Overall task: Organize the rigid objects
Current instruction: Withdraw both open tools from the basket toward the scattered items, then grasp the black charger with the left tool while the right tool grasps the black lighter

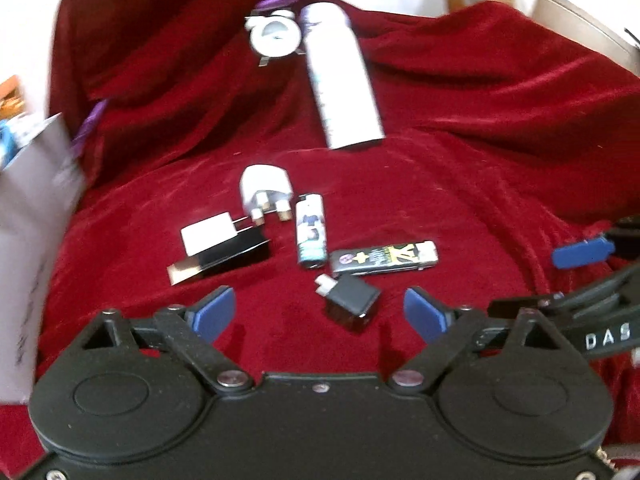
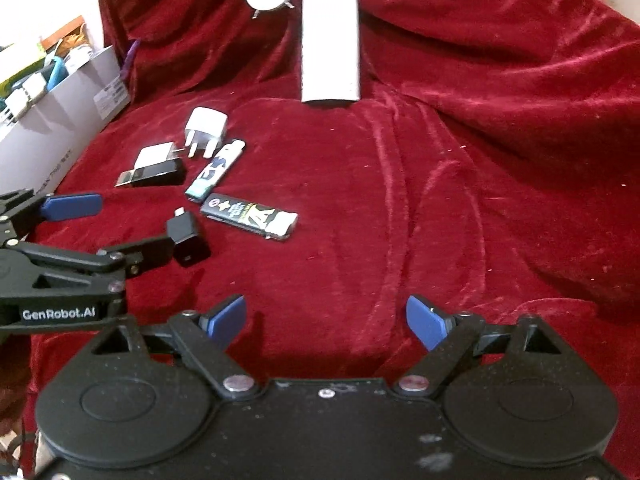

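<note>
Adapter point(image 1: 347, 299), small black one with a plug tab, is the thing in hand: it lies on the red velvet cloth point(image 1: 460, 184) just ahead of the left gripper point(image 1: 320, 314), roughly between the blue pads point(image 1: 214, 312) but not touched. Left jaws wide apart, nothing in them. Right gripper point(image 2: 326, 320) likewise wide, empty, over bare cloth off to the right of the cluster.

Step, as I read it: approach for the first pick, nothing grasped yet. Next move calls for bringing the left jaws down around the adapter's short sides, closing squarely, then carrying it left to the box. The adapter sits skewed to the jaw line, so some wrist roll is likely needed. Risk: the soft cloth bunching under the pads.

Rest of the cluster, outward: black-and-yellow printed lighter point(image 1: 383, 257) just beyond it, white printed lighter point(image 1: 311, 236) beside that, black block with a shiny end point(image 1: 219, 261) with a white charger point(image 1: 210, 232) on it, white three-pin plug point(image 1: 265, 192) behind. Further back: white bottle point(image 1: 342, 80) lying on its side, white alarm clock point(image 1: 275, 36) standing.

Container: white cardboard box point(image 2: 60, 120) at the left edge of the cloth, open-topped, already holding several small white and blue items; too blurred to name them.
</note>
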Demonstrator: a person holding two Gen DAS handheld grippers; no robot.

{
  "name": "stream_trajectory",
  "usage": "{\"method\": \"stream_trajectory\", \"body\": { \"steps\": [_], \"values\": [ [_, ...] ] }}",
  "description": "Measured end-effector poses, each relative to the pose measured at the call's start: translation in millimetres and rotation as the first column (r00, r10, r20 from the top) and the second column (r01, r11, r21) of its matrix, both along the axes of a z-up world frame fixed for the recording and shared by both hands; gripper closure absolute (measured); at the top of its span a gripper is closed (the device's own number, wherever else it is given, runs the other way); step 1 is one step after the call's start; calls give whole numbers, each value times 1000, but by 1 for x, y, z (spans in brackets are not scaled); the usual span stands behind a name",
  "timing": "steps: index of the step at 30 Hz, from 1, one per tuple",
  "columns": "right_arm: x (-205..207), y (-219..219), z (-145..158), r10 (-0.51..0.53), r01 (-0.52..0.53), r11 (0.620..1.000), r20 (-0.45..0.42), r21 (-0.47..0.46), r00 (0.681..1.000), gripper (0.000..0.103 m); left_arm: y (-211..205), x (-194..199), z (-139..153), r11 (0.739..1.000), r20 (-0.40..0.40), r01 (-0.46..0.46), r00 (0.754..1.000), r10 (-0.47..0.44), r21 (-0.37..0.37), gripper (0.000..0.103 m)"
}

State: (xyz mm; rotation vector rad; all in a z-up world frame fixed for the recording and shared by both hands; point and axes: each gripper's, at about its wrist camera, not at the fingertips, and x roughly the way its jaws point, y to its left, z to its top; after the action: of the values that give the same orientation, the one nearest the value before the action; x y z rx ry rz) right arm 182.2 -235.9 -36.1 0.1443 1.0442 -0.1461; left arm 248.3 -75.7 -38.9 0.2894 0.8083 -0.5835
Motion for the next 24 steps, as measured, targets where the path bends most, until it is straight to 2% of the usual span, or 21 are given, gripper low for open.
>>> {"method": "stream_trajectory", "body": {
  "steps": [1,4,9,12,14,15,16,17,18,19,22,24],
  "values": [
    [0,-2,0,-5,5,1000,1,0,1000,15,-3,2,-2,1000,1,19,1000,-19,2,16],
    [0,-8,-2,-15,16,1000,-1,15,1000,15,-6,7,-9,997,-2,78,997,-78,9,34],
    [0,-12,-4,-18,18,1000,-3,20,1000,14,-9,15,-19,985,-5,171,985,-171,6,36],
    [-1,-14,-4,-24,24,999,-2,24,1000,14,-13,13,-21,970,3,242,970,-242,13,39],
    [-1,-15,-5,-26,26,999,-4,23,1000,13,-16,13,-24,957,-24,290,957,-289,4,41],
    [-1,-16,-5,-26,27,999,-6,24,1000,13,-17,13,-26,952,-37,306,952,-305,5,43],
    [-1,-16,-6,-27,27,999,-7,24,1000,13,-19,15,-29,950,-49,312,949,-311,10,51],
    [-1,-16,-6,-27,27,999,-8,24,1000,13,-20,17,-33,950,-67,313,948,-311,10,60],
    [-1,-16,-6,-27,27,999,-9,24,1000,13,-18,18,-34,953,-78,302,950,-301,-8,60],
    [-1,-15,-6,-27,28,999,-9,25,1000,13,-15,20,-33,960,-89,276,956,-279,-43,66],
    [3,-13,-6,-21,21,999,-7,28,1000,13,-4,25,-31,978,-151,169,971,-186,-119,65],
    [9,-10,-5,-15,15,999,-3,30,1000,13,5,25,-31,988,-179,82,978,-104,-128,65]
  ]
}}
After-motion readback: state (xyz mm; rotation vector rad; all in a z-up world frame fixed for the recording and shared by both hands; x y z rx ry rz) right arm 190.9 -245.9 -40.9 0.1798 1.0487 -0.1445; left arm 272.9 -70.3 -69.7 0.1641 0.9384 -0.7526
